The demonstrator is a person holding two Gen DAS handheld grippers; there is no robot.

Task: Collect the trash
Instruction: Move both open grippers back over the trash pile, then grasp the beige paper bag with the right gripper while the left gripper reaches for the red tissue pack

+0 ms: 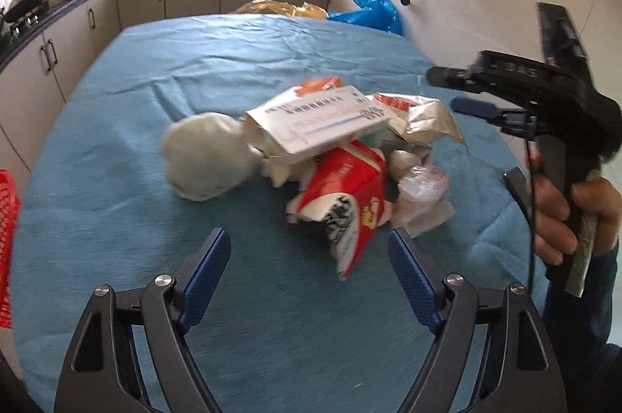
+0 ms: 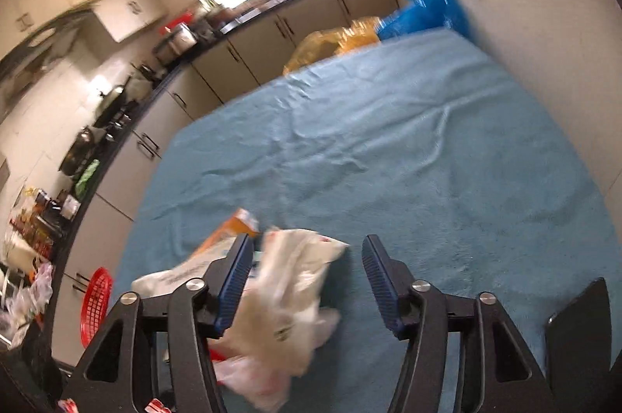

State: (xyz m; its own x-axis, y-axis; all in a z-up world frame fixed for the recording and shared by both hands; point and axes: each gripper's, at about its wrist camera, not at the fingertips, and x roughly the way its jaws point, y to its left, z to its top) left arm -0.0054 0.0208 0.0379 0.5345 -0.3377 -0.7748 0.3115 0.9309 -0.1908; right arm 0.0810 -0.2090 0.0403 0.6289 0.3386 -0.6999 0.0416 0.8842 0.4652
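Note:
A heap of trash lies on the blue cloth table [image 1: 233, 55]: a crumpled white wad [image 1: 204, 156], a white printed carton [image 1: 318, 123], a torn red and white carton [image 1: 346, 195], a silver foil wrapper [image 1: 427, 119] and a clear plastic bag [image 1: 421, 193]. My left gripper [image 1: 309, 257] is open and empty just in front of the red carton. My right gripper [image 1: 458, 92] hangs above the heap's right side, held by a hand. In the right wrist view it [image 2: 305, 275] is open above the blurred white wrappers [image 2: 287, 296] and an orange-edged carton [image 2: 233, 230].
A red plastic basket [image 1: 7, 242] sits at the table's left edge and also shows in the right wrist view [image 2: 95, 304]. Yellow [image 1: 280, 8] and blue [image 1: 373, 9] bags lie beyond the far edge. Kitchen counters [image 1: 77, 20] run along the left and back. A wall stands on the right.

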